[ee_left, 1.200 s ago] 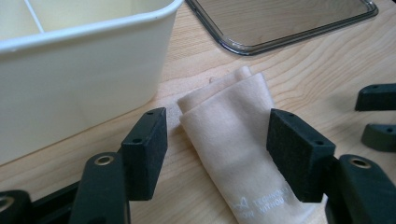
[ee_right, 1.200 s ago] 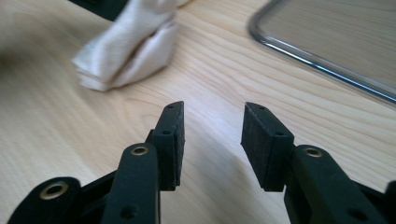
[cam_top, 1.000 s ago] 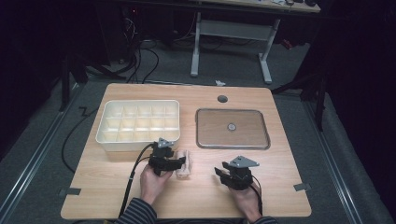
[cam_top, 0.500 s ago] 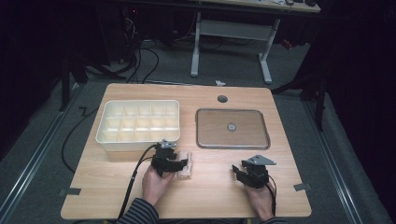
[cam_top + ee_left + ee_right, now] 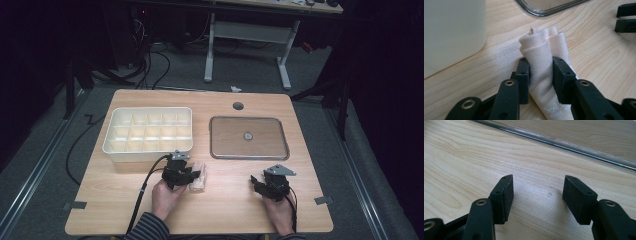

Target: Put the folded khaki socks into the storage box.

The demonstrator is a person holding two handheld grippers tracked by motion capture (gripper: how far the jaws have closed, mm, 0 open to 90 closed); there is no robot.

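**Left gripper pinches a rolled cloth beside the tray**

The landmark is the metal tray (image 5: 249,137) on the far right part of the wooden table (image 5: 225,210).

The left gripper (image 5: 540,72) is on the near side of the tray, toward its left corner. Its jaws have just been closing, and now the two black pads press on a rolled, pale pink cloth (image 5: 544,50) from both sides. The cloth lies on the table, and its free end bulges out beyond the pads, pointing toward the tray. Near the bottom of the left gripper view, the cloth has white printed writing and a small butterfly-like mark; only letters like "WOW" can be read, the rest is cut off.

The right gripper (image 5: 537,192) is also on the near side of the tray, toward its right corner. Its jaws have just been opening and now stand spread, with only bare wood between them.

A white compartment box (image 5: 148,132) stands to the left of the tray.
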